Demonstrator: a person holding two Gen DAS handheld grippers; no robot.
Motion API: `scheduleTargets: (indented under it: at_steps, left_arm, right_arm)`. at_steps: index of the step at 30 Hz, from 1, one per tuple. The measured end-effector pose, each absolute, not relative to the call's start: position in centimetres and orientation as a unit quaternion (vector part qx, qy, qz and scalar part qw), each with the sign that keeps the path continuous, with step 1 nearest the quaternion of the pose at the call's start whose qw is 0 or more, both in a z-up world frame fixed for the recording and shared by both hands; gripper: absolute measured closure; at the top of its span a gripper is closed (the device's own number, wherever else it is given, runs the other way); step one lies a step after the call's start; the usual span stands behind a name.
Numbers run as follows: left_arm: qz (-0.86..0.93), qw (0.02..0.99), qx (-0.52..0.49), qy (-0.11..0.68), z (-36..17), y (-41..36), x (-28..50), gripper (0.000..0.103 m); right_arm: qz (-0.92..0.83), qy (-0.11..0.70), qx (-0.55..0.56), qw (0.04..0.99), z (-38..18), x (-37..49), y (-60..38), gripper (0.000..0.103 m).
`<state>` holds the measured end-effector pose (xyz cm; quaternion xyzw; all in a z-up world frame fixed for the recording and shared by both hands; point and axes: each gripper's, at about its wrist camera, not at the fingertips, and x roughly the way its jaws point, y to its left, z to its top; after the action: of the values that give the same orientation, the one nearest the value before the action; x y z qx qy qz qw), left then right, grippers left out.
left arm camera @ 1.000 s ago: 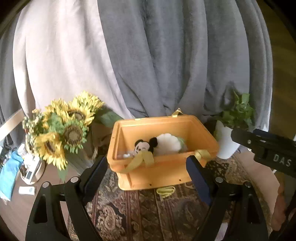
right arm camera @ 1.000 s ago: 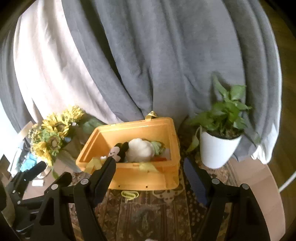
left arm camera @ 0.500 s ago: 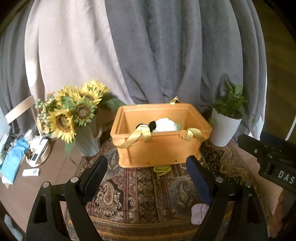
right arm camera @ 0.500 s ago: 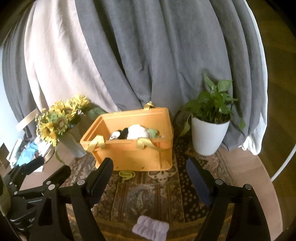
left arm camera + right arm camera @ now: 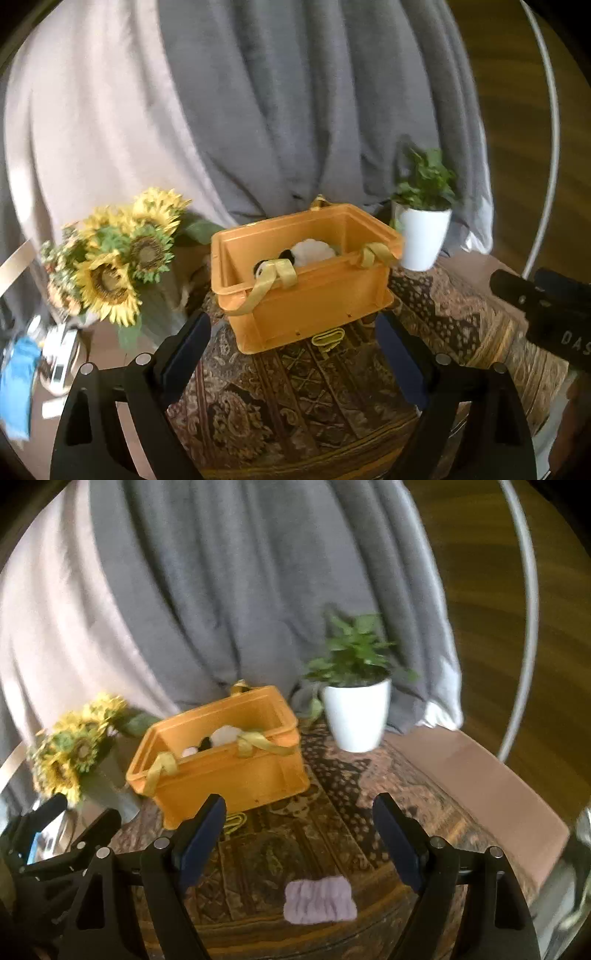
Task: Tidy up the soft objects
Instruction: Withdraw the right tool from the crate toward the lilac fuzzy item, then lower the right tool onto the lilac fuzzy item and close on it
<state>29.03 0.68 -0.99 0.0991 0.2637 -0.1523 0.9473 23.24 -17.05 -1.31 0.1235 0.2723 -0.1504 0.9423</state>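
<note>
An orange crate [image 5: 314, 295] with yellow strap handles stands on a patterned rug [image 5: 332, 398]. Inside it lie a white plush [image 5: 314, 251] and a black-and-white mouse toy [image 5: 264, 266]. The crate also shows in the right wrist view [image 5: 229, 771]. A purple fuzzy headband [image 5: 319, 904] lies on the rug near the front edge, between the right gripper's fingers in that view. My left gripper [image 5: 295, 347] is open and empty, short of the crate. My right gripper [image 5: 299, 830] is open and empty, above the headband.
A sunflower bouquet in a vase [image 5: 118, 258] stands left of the crate. A white potted plant [image 5: 354, 709] stands to its right. Grey and beige curtains [image 5: 258, 110] hang behind. A yellow loop [image 5: 327, 338] lies before the crate. Small items [image 5: 55, 365] sit at far left.
Both grippers have pulled back and away from the crate, which looks smaller now. The purple headband has come into the right wrist view. Both grippers stay open.
</note>
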Motion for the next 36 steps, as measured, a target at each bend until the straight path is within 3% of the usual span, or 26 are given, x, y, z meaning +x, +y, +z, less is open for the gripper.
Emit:
scheduleTargets:
  at_steps: [14, 36]
  left_arm:
    - [-0.296, 0.905, 0.164, 0.258, -4.8, 1.0, 31.8, 0.011]
    - [-0.383, 0.844, 0.256, 0.274, -13.5, -2.6, 37.7, 0.018]
  right_arm:
    - [-0.269, 0.29, 0.17, 0.903, -5.4, 20.6, -12.8, 0.021]
    - [-0.341, 0.35, 0.134, 0.862, -12.9, 25.9, -11.6, 0.021]
